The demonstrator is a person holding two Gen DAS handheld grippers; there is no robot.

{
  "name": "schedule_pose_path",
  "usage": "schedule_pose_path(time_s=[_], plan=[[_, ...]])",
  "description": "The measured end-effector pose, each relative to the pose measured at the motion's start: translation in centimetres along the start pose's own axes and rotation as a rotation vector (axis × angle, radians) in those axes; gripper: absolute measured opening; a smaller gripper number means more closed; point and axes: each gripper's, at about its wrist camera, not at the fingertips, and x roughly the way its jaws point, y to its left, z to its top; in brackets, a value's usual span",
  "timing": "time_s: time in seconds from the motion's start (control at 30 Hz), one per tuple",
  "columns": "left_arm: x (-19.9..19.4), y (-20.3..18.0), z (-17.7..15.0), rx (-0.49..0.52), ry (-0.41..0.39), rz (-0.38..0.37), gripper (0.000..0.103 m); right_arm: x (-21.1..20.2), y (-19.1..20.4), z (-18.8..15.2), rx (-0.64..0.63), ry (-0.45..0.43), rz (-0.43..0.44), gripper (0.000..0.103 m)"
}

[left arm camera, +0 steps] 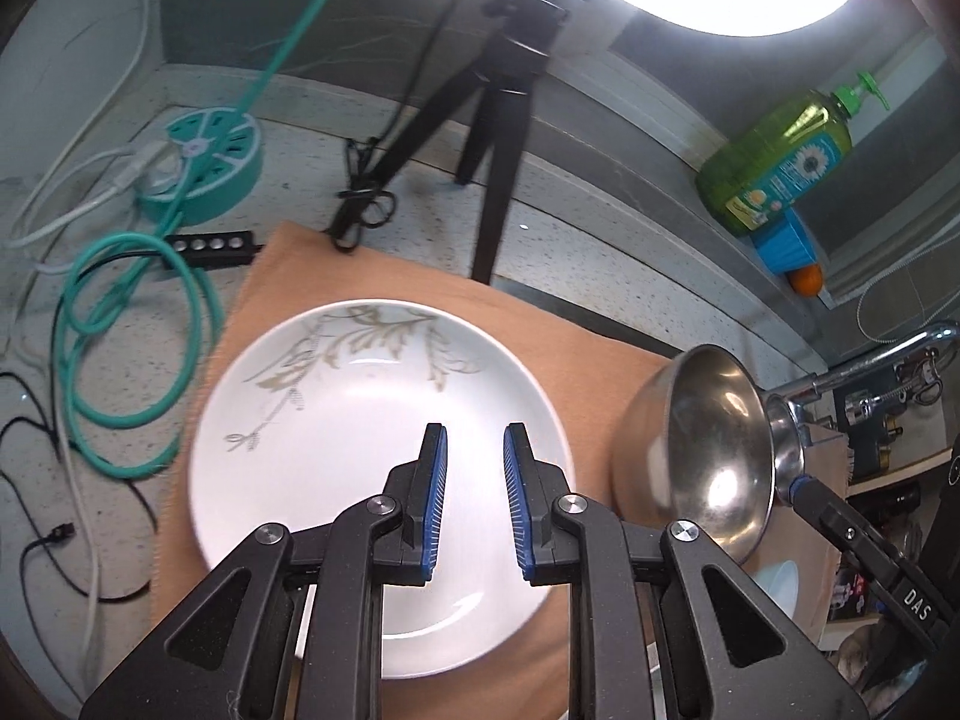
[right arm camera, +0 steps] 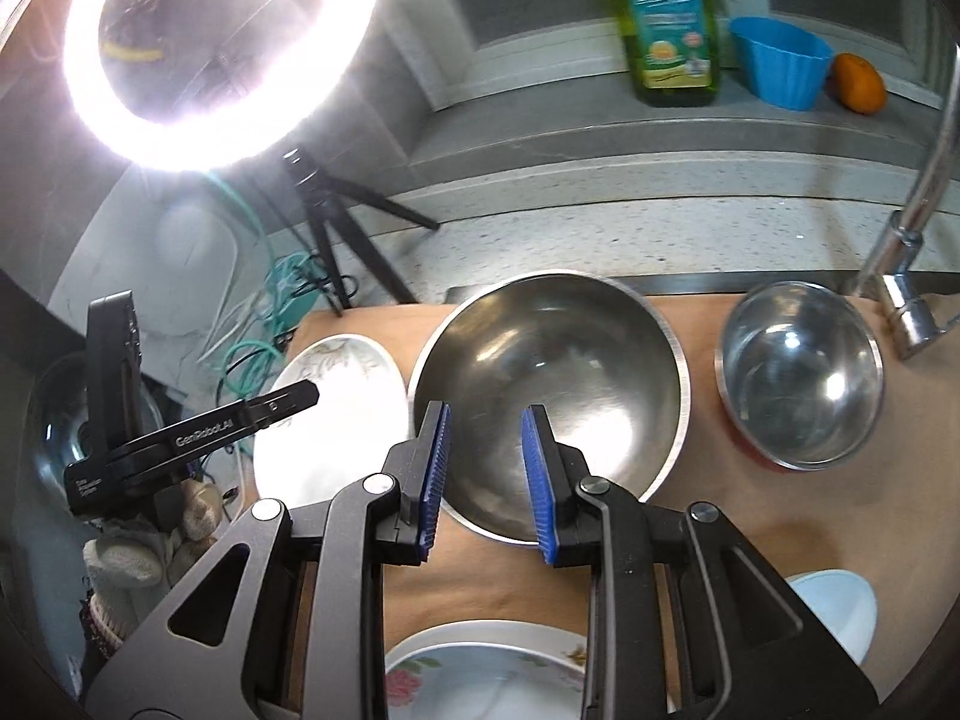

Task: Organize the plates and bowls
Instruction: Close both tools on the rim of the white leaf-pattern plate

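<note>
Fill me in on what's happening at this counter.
A person holding a gripper in each hand is sorting dishes on a brown mat. The left gripper hovers over a white leaf-patterned plate, jaws apart and empty. The right gripper is poised over the near rim of a large steel bowl, jaws apart, with no grip visible. A smaller steel bowl and a flowered plate sit untouched.

gripper point(right arm camera: 485, 426): jaws slightly apart, nothing between, above the big bowl's near rim
big bowl point(right arm camera: 549, 396): steel, on the mat point(right arm camera: 750, 516)
small bowl point(right arm camera: 801, 375): steel, right of it
white plate point(right arm camera: 333, 414): left, under the other gripper point(right arm camera: 180, 438)
flowered plate point(right arm camera: 480, 675): nearest edge
</note>
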Motion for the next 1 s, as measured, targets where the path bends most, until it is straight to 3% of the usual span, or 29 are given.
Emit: schedule_pose_path(time_s=[0.47, 1.0], plan=[[-0.8, 7.3, 1.1, -0.055, -0.017, 0.114, 0.019, 4.7, 5.2, -2.9, -0.023, 0.19, 0.076, 0.025], [2.4, 8.7, 2.5, -0.033, 0.042, 0.075, 0.019, 9.3, 5.4, -4.4, 0.038, 0.284, -0.005, 0.025]])
